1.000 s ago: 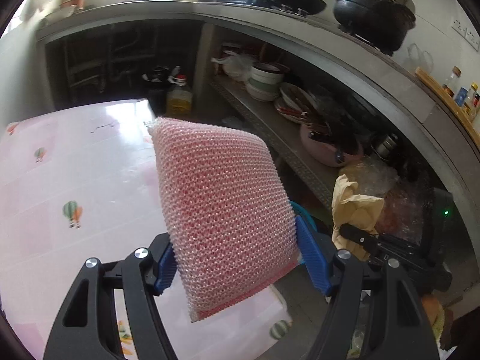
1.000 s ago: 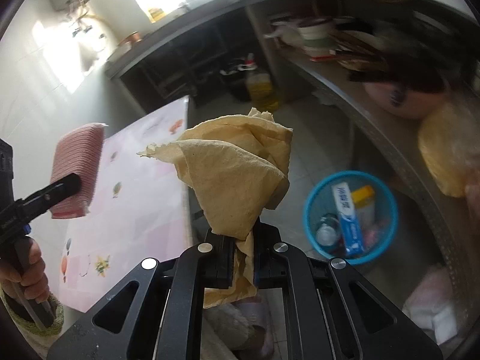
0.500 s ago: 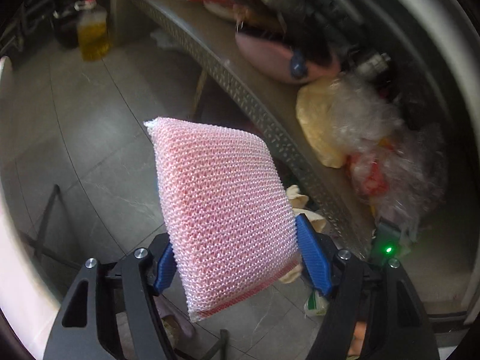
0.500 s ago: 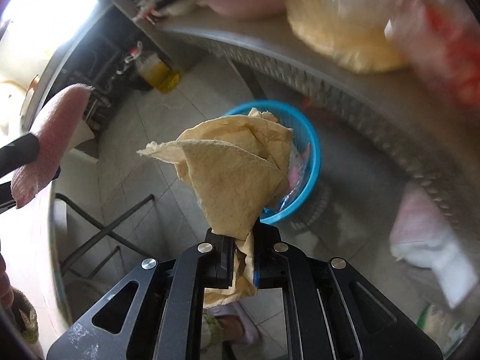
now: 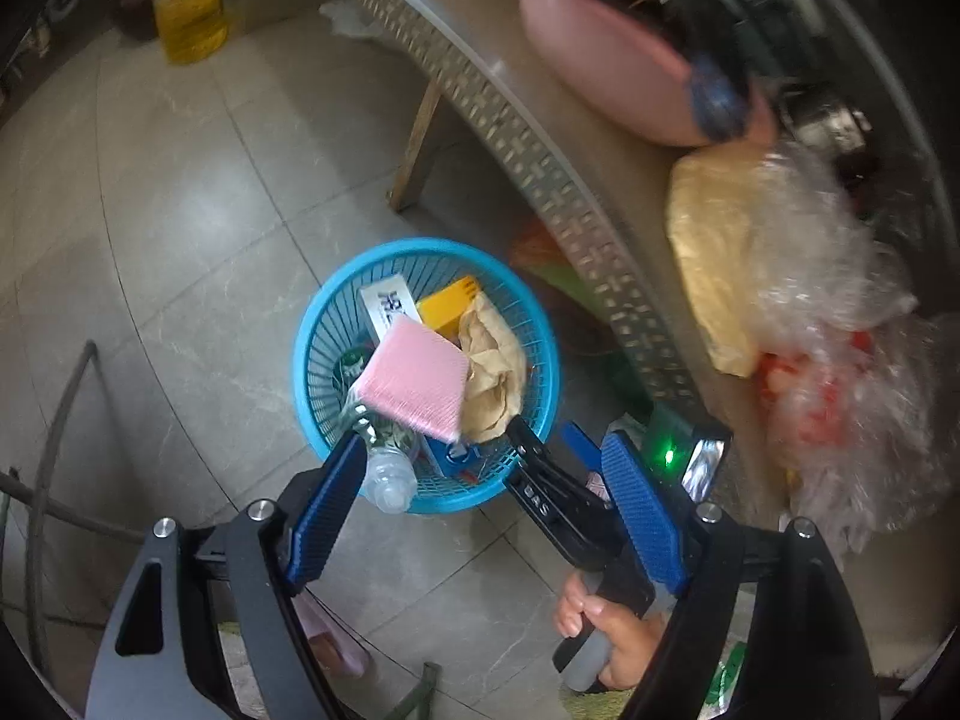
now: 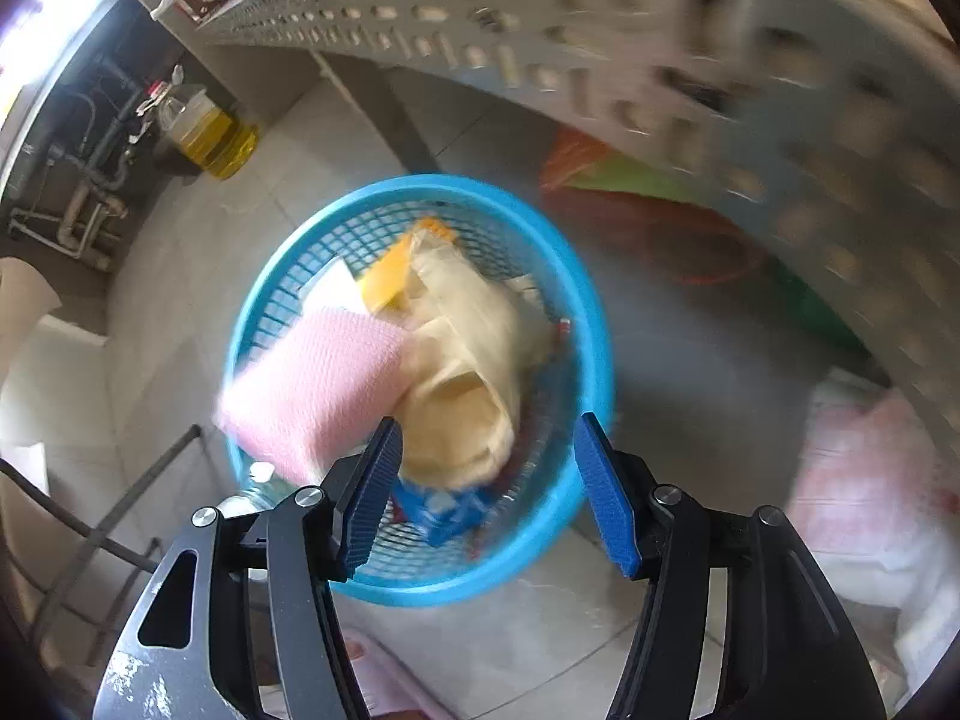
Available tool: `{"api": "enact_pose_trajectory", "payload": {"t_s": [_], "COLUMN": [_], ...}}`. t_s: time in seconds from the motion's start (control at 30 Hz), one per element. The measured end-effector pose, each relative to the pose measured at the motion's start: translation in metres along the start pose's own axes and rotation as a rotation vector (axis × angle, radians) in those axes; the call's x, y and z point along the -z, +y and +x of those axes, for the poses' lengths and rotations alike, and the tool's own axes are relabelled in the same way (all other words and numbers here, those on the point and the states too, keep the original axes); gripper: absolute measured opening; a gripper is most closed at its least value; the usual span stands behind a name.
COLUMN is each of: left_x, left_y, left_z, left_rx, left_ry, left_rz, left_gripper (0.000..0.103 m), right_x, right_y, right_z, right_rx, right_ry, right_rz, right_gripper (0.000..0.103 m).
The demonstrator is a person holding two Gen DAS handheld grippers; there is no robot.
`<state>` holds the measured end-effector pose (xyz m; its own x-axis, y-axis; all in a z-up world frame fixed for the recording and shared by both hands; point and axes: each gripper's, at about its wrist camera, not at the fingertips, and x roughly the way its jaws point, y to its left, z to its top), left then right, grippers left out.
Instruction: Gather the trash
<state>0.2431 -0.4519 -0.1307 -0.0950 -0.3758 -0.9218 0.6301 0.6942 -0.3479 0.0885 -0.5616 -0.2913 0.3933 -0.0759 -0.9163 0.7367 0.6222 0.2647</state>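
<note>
Opening empty, two grippers, left gripper [image 5: 480, 504] and right gripper [image 6: 486, 492], overhang one blue basket [image 5: 543, 354] holding one pink sponge [image 5: 417, 387].

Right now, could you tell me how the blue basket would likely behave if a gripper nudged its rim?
The blue basket looks like thin open mesh plastic, so probably light and slides easily on the smooth floor tiles. It stands upright with a wide mouth; a rim push may tip it.

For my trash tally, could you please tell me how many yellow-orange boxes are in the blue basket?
1: the yellow box lies at the far side of the blue basket, beside the crumpled cloth. Others may be hidden underneath.
</note>
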Motion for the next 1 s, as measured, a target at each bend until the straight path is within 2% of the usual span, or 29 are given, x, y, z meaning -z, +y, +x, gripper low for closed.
{"api": "enact_pose_trajectory", "payload": {"t_s": [0.17, 0.3, 0.37, 0.5, 0.57, 0.7, 0.83, 1.0], "left_x": [0.009, 0.038, 0.057, 0.114, 0.145, 0.208, 0.265, 0.325], "left_y": [-0.007, -0.02, -0.023, -0.019, -0.007, 0.021, 0.048, 0.066], "left_z": [-0.048, -0.105, -0.135, -0.19, -0.213, -0.247, -0.269, -0.281], "left_rx": [-0.016, -0.009, -0.011, -0.041, -0.082, -0.176, -0.231, -0.281], "left_ry": [-0.108, -0.217, -0.282, -0.414, -0.472, -0.574, -0.655, -0.719], "left_rz": [0.047, 0.119, 0.157, 0.204, 0.18, 0.063, -0.078, -0.201], "left_gripper": [0.079, 0.079, 0.08, 0.087, 0.092, 0.097, 0.097, 0.097], "right_x": [0.029, 0.038, 0.05, 0.078, 0.09, 0.109, 0.122, 0.143], "right_y": [-0.012, -0.007, 0.005, 0.029, 0.04, 0.071, 0.111, 0.145], "right_z": [-0.048, -0.092, -0.124, -0.195, -0.223, -0.267, -0.289, -0.309], "right_rx": [0.023, -0.021, -0.046, -0.111, -0.148, -0.186, -0.204, -0.206], "right_ry": [-0.131, -0.203, -0.241, -0.333, -0.359, -0.399, -0.435, -0.431], "right_rz": [0.009, 0.011, -0.039, -0.178, -0.239, -0.364, -0.465, -0.523], "right_gripper": [0.06, 0.06, 0.064, 0.081, 0.087, 0.094, 0.095, 0.095]}}
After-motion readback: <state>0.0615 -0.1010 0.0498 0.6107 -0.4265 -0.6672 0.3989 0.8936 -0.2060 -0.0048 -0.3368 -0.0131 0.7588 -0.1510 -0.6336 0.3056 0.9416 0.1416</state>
